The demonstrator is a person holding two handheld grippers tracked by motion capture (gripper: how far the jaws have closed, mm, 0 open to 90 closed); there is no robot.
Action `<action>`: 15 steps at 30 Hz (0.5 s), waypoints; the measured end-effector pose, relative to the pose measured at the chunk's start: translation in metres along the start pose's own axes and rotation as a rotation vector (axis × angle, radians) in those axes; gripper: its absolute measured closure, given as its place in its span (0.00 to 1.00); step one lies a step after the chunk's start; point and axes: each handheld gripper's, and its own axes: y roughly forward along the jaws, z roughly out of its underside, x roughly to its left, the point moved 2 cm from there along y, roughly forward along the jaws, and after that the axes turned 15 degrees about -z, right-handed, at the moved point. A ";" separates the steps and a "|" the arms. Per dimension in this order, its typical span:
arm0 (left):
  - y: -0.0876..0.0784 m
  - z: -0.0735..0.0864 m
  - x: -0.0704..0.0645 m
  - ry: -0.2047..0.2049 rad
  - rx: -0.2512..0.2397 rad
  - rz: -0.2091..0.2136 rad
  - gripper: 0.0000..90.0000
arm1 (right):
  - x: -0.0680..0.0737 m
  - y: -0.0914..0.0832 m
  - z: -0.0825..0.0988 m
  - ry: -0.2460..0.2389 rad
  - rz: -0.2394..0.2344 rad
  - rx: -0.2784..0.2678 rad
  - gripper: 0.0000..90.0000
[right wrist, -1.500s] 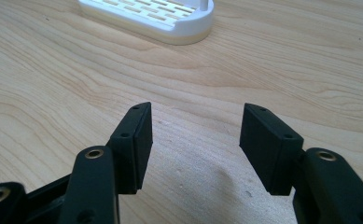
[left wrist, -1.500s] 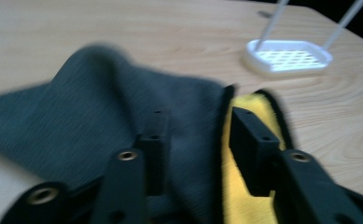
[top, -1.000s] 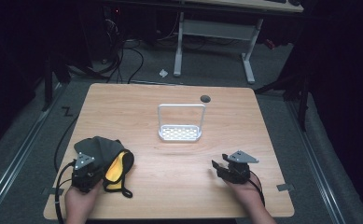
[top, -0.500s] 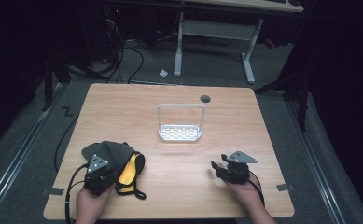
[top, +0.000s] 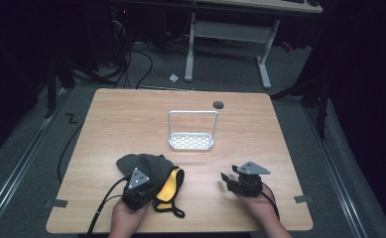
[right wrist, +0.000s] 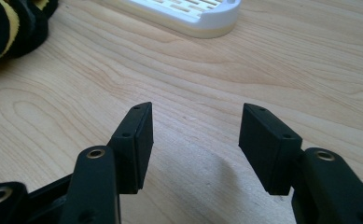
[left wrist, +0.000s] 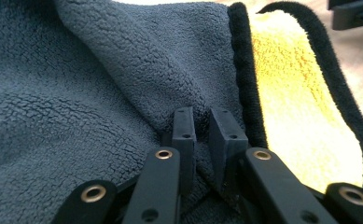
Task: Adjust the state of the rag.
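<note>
- High view: the left hand (top: 126, 216) comes in from the bottom edge and holds the left gripper (top: 142, 187) low on the near-left of the bench (top: 131, 114), on a grey-and-yellow microfibre cloth (top: 168, 184) bunched there.
- The right hand (top: 255, 204) rests on the near-right of the bench. The right gripper (top: 228, 179) lies level and points left toward the cloth, well apart from it.
- A white rack (top: 192, 141) with a tall loop handle stands mid-bench, beyond both grippers.
- Left gripper view: the jaws stand a narrow gap apart with a ridge of the cloth's grey side (left wrist: 100, 93) pinched between them. They have just been opening slightly. The yellow side (left wrist: 291, 98) with its black hem lies to the right.
- Right gripper view: the jaws are spread wide over bare wood, grasping nothing. The rack's base (right wrist: 188, 11) lies ahead and the cloth (right wrist: 16, 23) is at the upper left.
</note>
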 end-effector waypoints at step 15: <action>-0.026 -0.012 0.010 -0.070 -0.066 0.022 0.72 | 0.043 0.012 -0.009 -0.078 -0.056 0.008 0.49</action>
